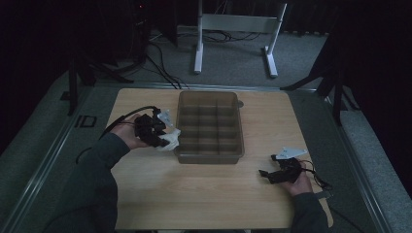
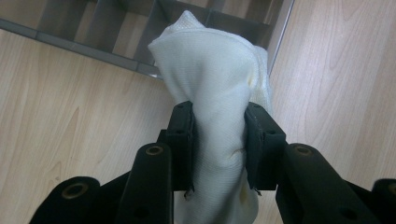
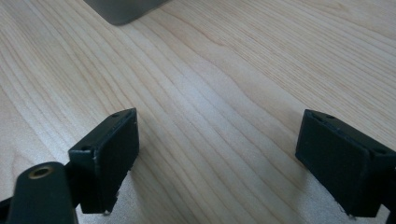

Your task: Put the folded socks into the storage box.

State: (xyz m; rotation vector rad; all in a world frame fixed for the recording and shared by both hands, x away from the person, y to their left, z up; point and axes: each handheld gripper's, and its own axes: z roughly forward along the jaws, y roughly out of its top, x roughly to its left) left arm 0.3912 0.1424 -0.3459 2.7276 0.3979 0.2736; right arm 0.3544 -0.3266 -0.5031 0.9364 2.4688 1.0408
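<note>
A white bunched cloth (image 2: 215, 79) is pinched between the two black jaws of my left gripper (image 2: 218, 140), which is shut on it. In the high view that left gripper (image 1: 165, 138) holds the white cloth (image 1: 170, 141) just off the front left corner of a grey divided bin (image 1: 210, 154). The bin's compartments (image 2: 126, 35) lie beyond the cloth. My right gripper (image 3: 219, 158) stands open just above bare wood, nothing between its fingers. In the high view the right gripper (image 1: 266, 174) rests near the table's front right.
The wooden table (image 1: 194, 194) carries the grey bin at its middle. A corner of that bin (image 3: 123, 9) shows at the top of the right gripper view. A white stand (image 1: 238, 29) and cables lie on the floor beyond the far edge.
</note>
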